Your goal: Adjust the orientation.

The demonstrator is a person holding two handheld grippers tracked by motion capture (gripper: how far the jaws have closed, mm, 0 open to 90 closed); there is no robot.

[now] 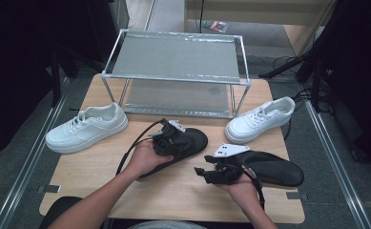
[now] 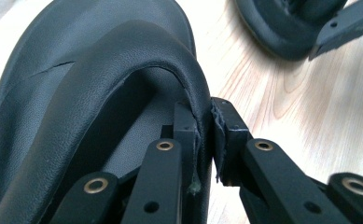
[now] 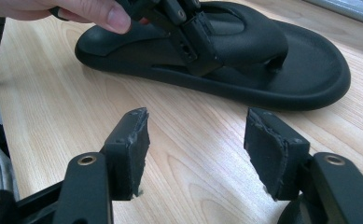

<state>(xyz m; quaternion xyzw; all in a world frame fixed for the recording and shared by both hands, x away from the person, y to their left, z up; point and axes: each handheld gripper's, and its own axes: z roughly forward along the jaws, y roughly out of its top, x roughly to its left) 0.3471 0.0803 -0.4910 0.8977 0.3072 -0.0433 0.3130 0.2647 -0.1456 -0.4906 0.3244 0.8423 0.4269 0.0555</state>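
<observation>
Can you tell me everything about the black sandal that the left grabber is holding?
The black sandal is a smooth, leathery-looking flip-flop with a thick sole and a wide strap. It lies flat on the wooden table, in front of the shelf rack. The left gripper pinches the strap's edge between its jaws.

My right gripper [image 3: 195,149] hangs low over the wooden table [image 3: 58,88], jaws apart, nothing between them. Beyond lies a black sandal [image 3: 305,70]; my left gripper [image 3: 188,37] grips its strap, my left hand [image 3: 67,9] at far left.
</observation>
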